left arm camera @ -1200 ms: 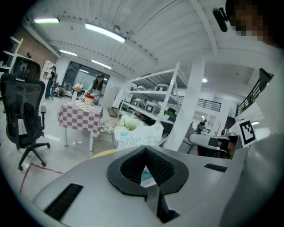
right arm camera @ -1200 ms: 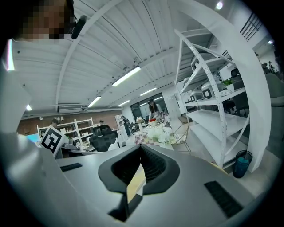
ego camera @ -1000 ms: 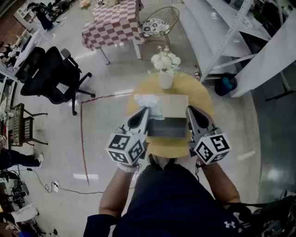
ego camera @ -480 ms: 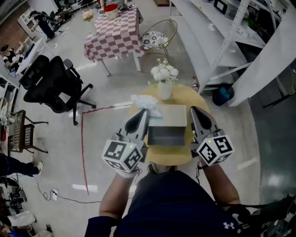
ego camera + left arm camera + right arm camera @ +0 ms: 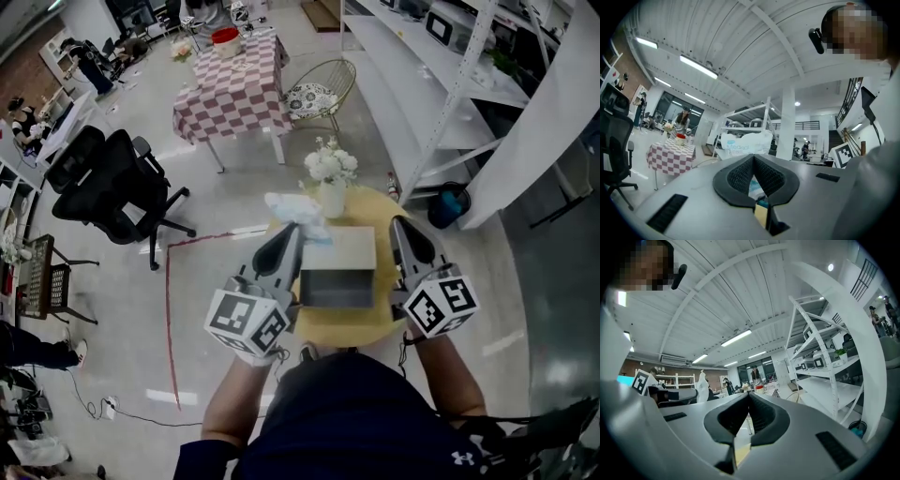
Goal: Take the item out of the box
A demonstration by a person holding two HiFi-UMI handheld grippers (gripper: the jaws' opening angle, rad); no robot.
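An open cardboard box [image 5: 338,272] sits on a round yellow table [image 5: 352,323] in the head view. My left gripper [image 5: 293,228] is held up at the box's left side, shut on a white plastic packet [image 5: 295,210] that hangs above the box's far left corner. In the left gripper view the packet [image 5: 743,142], with blue print, sticks out beyond the closed jaws of that gripper [image 5: 753,157]. My right gripper [image 5: 401,223] is raised at the box's right side. In its own view the right gripper [image 5: 749,395] is shut with nothing in it. The box's inside looks dark.
A white vase of white flowers [image 5: 330,182] stands on the table just behind the box. Beyond are a checkered table [image 5: 234,89], a gold wire chair [image 5: 319,86], a black office chair [image 5: 112,183] at left and white shelving [image 5: 441,84] at right. People stand in the background.
Both grippers have risen and tilted upward beside the box. The packet in the left gripper has come up and away from the box's opening.
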